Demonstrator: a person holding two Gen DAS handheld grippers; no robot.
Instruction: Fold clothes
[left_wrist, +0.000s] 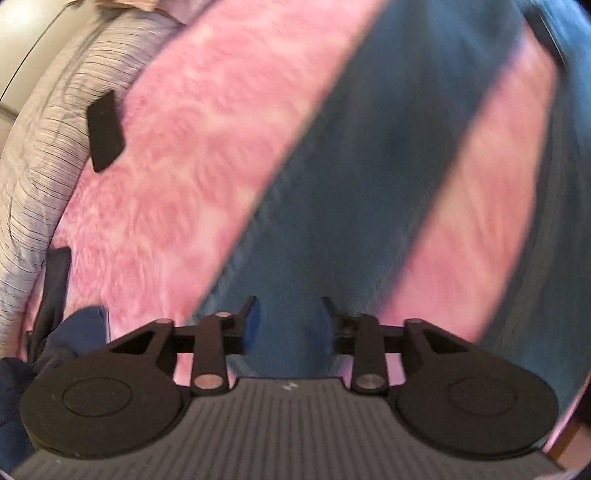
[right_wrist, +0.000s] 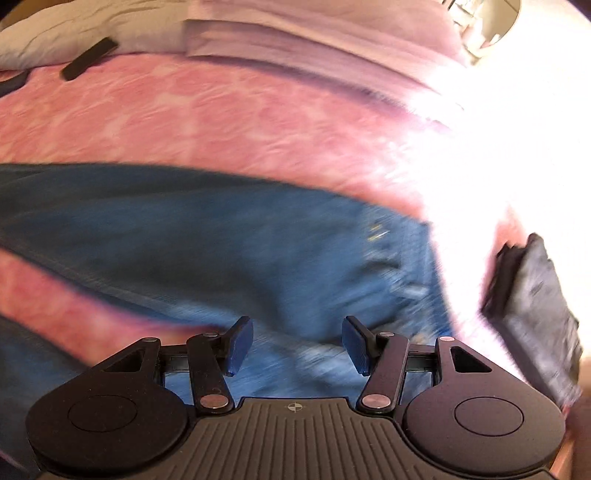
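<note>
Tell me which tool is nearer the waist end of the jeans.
Right. The right tool hangs open just above the jeans' waist end, by the pocket stitching. The left tool hangs open over the jeans legs; no waist shows in its view.

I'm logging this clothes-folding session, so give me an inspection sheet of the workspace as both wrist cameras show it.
Surface: pink fuzzy blanket covering a bed, partly washed out by glare on the right wrist view's right side.
Job's things: blue jeans spread flat on the blanket, legs apart with pink showing between them; blurred.
Clutter: flat black object at the blanket's edge; dark blue cloth in the corner; dark grey bundle, unidentifiable.
Grippers: left tool open, nothing between the pads; right tool open, also empty, both above the jeans.
Cables: nothing seen.
Surroundings: striped pale bedding beside the blanket; folded lilac sheet beyond it.
</note>
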